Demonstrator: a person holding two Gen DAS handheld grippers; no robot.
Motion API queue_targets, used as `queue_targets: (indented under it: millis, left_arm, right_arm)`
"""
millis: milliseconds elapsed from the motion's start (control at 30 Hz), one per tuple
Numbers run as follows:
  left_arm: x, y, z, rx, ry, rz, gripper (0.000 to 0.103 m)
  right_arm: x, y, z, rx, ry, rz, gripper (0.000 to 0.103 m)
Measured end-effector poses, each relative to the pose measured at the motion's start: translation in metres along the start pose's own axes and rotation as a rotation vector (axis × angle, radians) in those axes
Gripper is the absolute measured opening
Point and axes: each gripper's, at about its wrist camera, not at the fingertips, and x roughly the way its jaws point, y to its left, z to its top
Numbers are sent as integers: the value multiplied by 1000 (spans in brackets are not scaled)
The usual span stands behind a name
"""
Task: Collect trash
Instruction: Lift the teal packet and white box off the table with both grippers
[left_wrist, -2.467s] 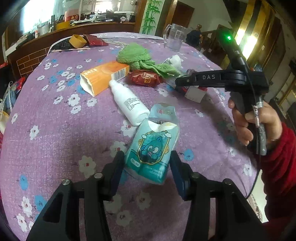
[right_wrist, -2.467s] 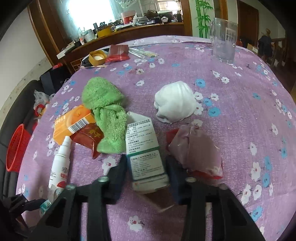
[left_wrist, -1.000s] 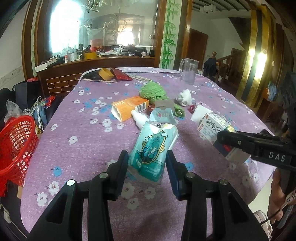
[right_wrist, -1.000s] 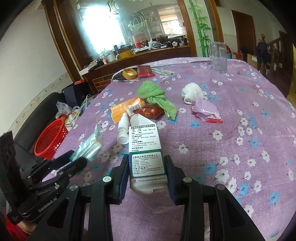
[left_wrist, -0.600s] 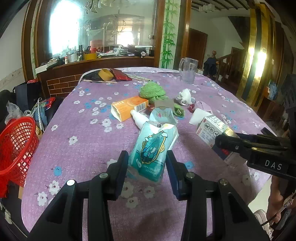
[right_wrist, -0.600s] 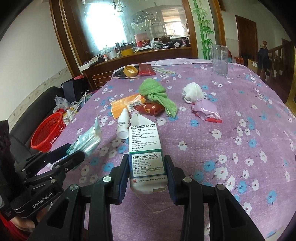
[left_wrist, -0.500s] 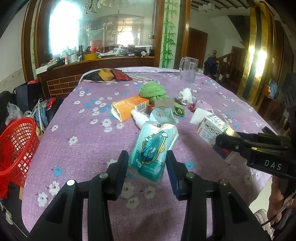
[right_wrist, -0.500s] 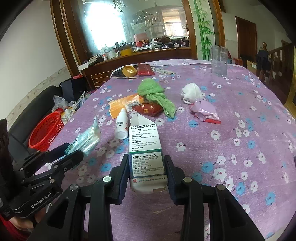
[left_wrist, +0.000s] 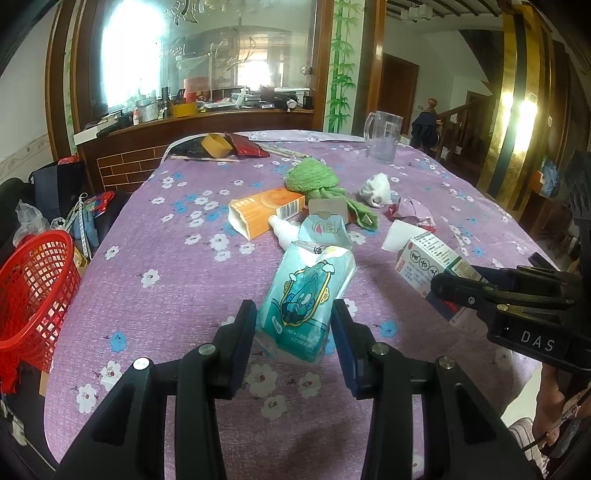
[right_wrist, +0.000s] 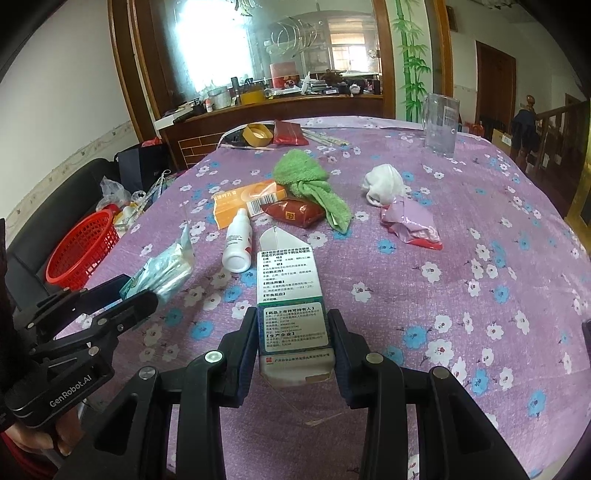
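Clamping a teal pouch (left_wrist: 306, 295) narrowly, the left tongs (left_wrist: 293, 325) hover over the tabletop (left_wrist: 177, 280); right tongs (right_wrist: 291, 332) at their 3 o'clock pinch a medicine box (right_wrist: 290, 295)

Bare cloth (left_wrist: 155, 317) lies open toward the red basket (left_wrist: 33, 291)

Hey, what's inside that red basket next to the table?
The red basket sits on its own beside the table, off its left edge. Through the mesh walls nothing shows inside, but its bottom is hidden from both views, so small trash there cannot be ruled out.
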Motion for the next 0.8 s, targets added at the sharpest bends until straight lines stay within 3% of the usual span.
queue_targets:
  millis: [800]
  left_arm:
    - [6, 11, 1, -14, 2, 9, 40]
  right_arm:
    - [10, 5, 2, -20, 17, -6, 40]
